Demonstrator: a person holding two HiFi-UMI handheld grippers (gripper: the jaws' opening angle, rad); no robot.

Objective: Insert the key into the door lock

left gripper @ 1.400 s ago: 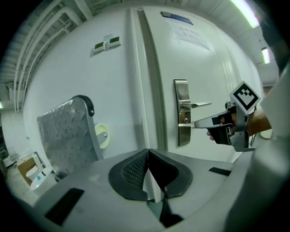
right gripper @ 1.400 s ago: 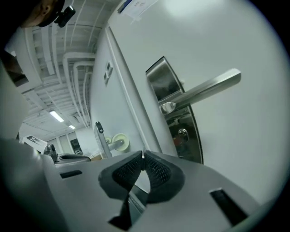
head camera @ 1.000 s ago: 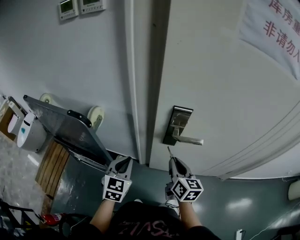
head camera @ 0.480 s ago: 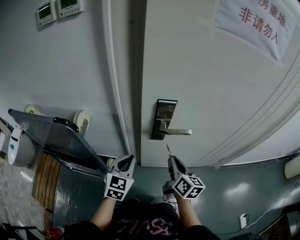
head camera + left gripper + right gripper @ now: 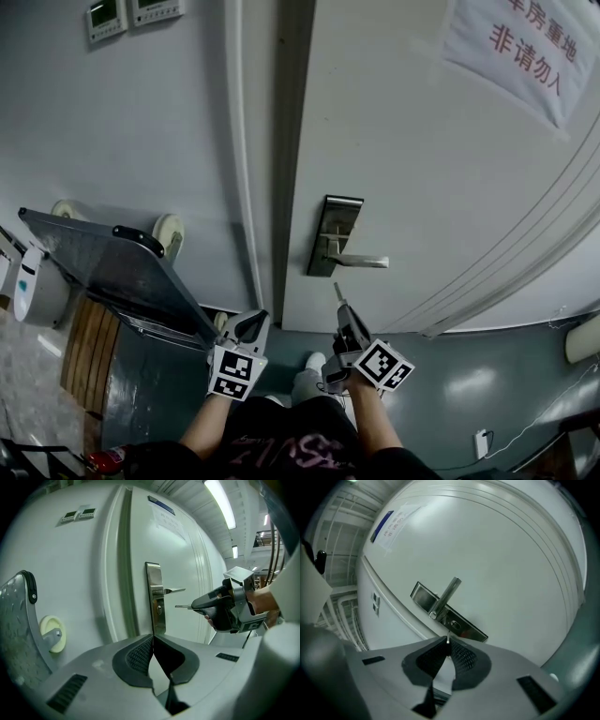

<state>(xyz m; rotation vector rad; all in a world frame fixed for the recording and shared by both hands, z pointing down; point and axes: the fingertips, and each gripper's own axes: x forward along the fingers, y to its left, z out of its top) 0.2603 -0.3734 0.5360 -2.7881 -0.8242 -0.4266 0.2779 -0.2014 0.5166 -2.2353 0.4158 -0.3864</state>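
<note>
A steel lock plate (image 5: 335,233) with a lever handle (image 5: 362,262) sits on the white door (image 5: 441,178). In the left gripper view the keyhole (image 5: 159,607) lies below the handle (image 5: 171,590). My right gripper (image 5: 341,311) is shut on a thin metal key (image 5: 337,292), which points up at the plate with a short gap left. In the right gripper view the key tip (image 5: 448,636) sits just under the keyhole (image 5: 453,624). My left gripper (image 5: 248,324) hangs lower left of the lock, shut and holding nothing. It sees the right gripper (image 5: 224,609) and its key (image 5: 183,606).
A grey metal plate with a black handle (image 5: 112,262) leans on the wall at the left, with pale wheels (image 5: 169,231) behind it. A door frame (image 5: 246,159) runs left of the lock. A paper sign (image 5: 516,49) hangs on the door. Two wall panels (image 5: 127,11) sit high left.
My right gripper has tipped and turned slightly, and the key now reaches a little nearer to the lock plate. The left gripper has stayed put. The head view has shifted a bit.
</note>
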